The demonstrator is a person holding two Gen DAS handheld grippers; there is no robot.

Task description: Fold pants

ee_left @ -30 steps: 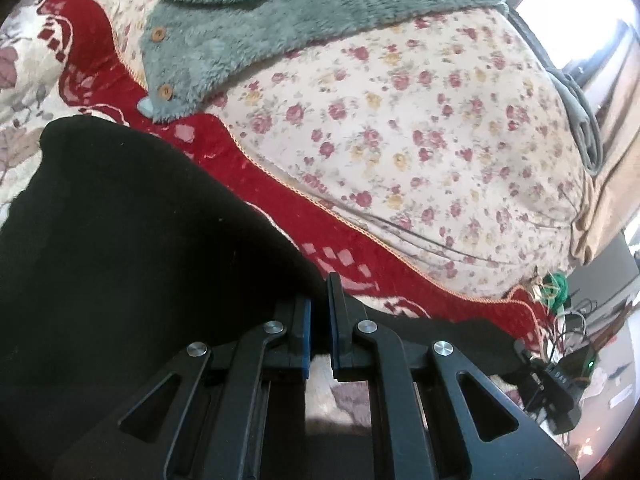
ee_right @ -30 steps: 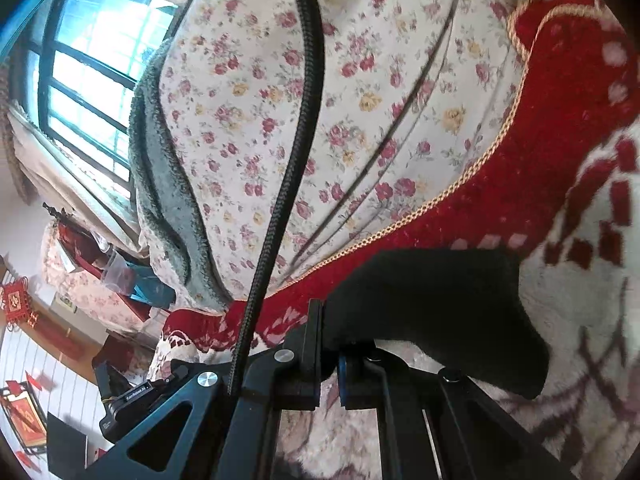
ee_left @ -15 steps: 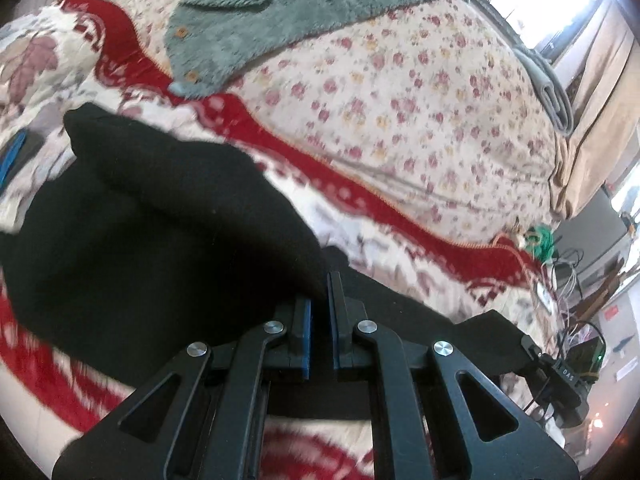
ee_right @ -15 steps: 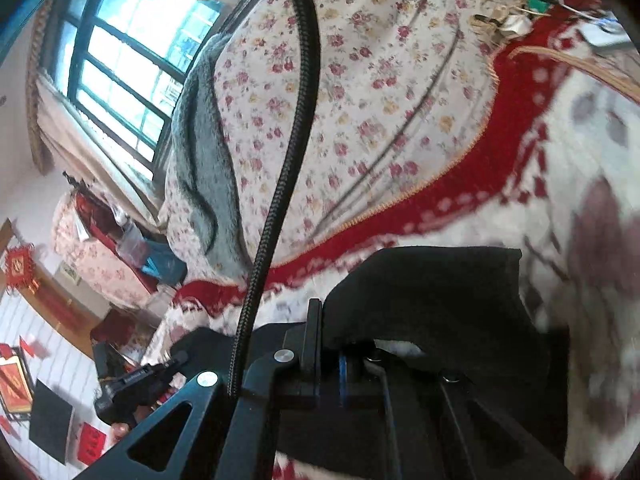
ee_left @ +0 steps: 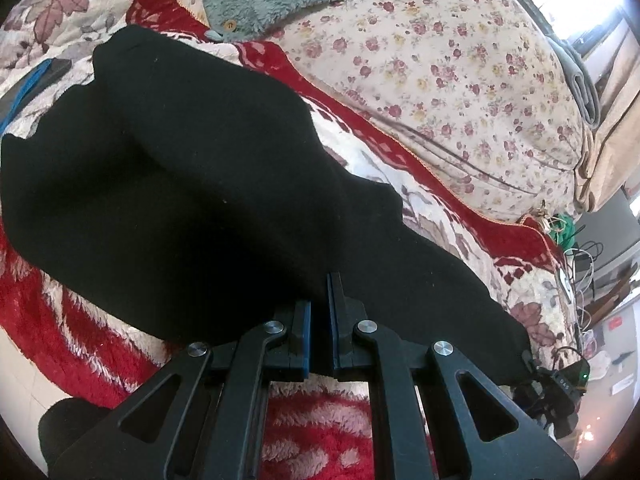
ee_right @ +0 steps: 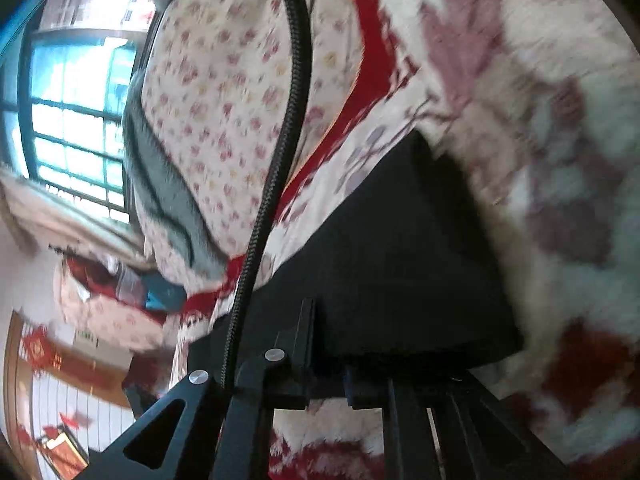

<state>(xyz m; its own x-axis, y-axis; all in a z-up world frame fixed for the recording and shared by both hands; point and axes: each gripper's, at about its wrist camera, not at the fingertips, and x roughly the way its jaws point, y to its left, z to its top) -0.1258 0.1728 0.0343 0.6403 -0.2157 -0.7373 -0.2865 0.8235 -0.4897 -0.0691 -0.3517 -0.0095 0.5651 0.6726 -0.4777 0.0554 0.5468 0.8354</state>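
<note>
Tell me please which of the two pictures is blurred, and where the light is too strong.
Right wrist view: motion blur smears the red and white fleece blanket; the window is overexposed. Left wrist view: sharp, but the black pants show no detail and the top right corner is blown out.

No legible text anywhere — no brand, label or number. Red wall hangings (ee_right: 40, 350), lower left of the right wrist view — too blurred to read.

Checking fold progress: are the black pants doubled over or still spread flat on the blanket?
Doubled over. In the left wrist view the black pants lie on the blanket with one layer lapped over another, a rounded fold edge showing.
</note>
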